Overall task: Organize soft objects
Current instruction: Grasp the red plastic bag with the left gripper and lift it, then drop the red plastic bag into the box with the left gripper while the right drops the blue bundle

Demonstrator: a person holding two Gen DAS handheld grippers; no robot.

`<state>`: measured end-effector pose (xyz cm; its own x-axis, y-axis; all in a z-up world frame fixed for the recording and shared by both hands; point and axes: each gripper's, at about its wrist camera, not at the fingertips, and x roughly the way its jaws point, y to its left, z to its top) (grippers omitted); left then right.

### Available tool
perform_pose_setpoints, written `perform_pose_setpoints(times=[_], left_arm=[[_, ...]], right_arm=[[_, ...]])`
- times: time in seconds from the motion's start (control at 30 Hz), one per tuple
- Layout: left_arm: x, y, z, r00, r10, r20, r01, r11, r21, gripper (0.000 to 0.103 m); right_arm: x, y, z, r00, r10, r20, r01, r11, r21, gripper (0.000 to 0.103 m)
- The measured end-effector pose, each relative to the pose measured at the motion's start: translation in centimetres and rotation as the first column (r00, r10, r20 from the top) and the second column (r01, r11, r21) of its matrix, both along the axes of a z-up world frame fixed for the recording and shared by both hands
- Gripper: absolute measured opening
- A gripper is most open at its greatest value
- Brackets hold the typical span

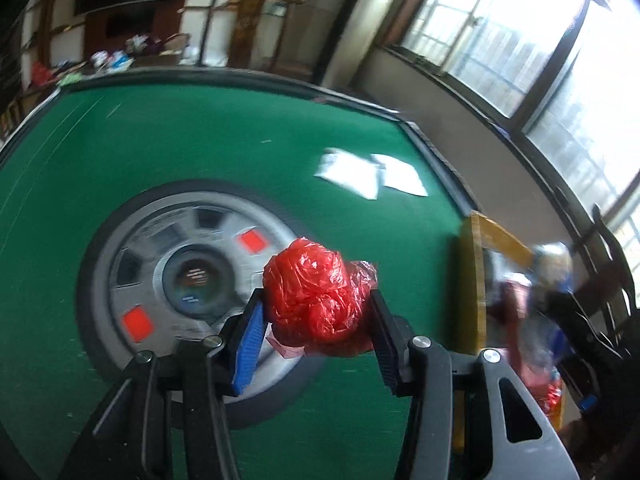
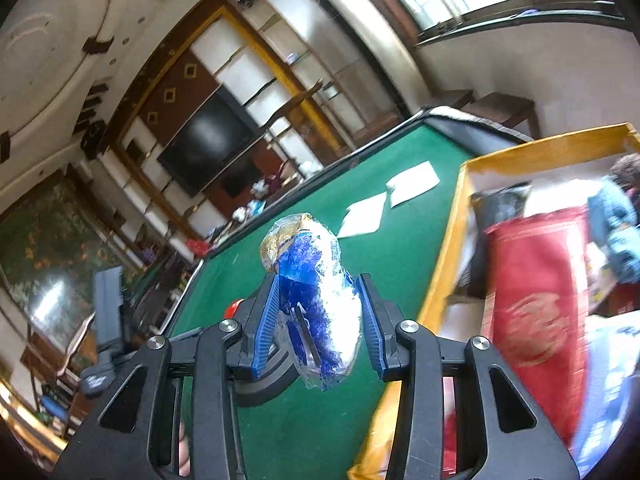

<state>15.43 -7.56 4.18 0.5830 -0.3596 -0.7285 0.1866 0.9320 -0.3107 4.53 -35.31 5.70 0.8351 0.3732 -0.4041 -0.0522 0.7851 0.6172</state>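
We are holding a crumpled ball of glossy red plastic film (image 1: 316,300) in our left gripper (image 1: 318,312). Its ribbed blue pads (image 1: 250,346) are pressing on either side of the wad, which is bulging up above the fingertips in wrinkled, shiny folds, so the jaws are standing only as wide as the ball. The gripper is hanging above the green felt table (image 1: 160,152), over a round grey plastic hub (image 1: 188,276) set flush in the cloth, with two red square buttons (image 1: 253,241) on its ring. Farther off to the right, two flat white paper sheets (image 1: 370,174) are lying on the felt, and at the right edge we are seeing the near wall of a yellow cardboard box (image 1: 472,280), its contents blurred.

Moving right, our right gripper (image 2: 316,308) is tilting sharply relative to the room and is closing on an oblong bundle of crinkled clear, blue and gold plastic wrap (image 2: 316,292). The bundle is standing roughly upright between the ribbed blue pads (image 2: 266,320), sticking out above and below them. It is hanging over the green felt, just left of the yellow box's rim (image 2: 452,240). Inside that box we are seeing a red fabric-like bag with a gold pattern (image 2: 536,312) standing upright, a dark object behind it, and a blue soft item (image 2: 612,232) at the far right, all smeared by motion blur.
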Motion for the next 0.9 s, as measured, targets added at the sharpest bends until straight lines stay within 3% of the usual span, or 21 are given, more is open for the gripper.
perform_pose_setpoints(times=[0.2,0.4,0.63,0.9], left_arm=[[-0.3,-7.6,2.2,0.991,-0.135,0.020,0.136,0.991,-0.021,0.050],[-1.0,-16.1,3.5,0.956,-0.287,0.065,0.288,0.957,-0.009,0.050],[0.0,-23.1,2.5,0.927,-0.372,0.055,0.373,0.928,-0.001,0.050],[0.7,-25.4,-0.2,0.920,-0.391,0.008,0.391,0.920,0.011,0.050]], right_arm=[[-1.5,-5.7,1.4,0.982,-0.187,0.016,0.187,0.982,-0.004,0.038],[-3.0,-12.3,1.3,0.916,-0.400,-0.034,0.397,0.916,-0.059,0.038],[-2.8,-15.2,0.6,0.871,-0.480,-0.105,0.471,0.877,-0.095,0.039],[-1.4,-16.4,-0.7,0.841,-0.507,-0.187,0.494,0.862,-0.115,0.039]])
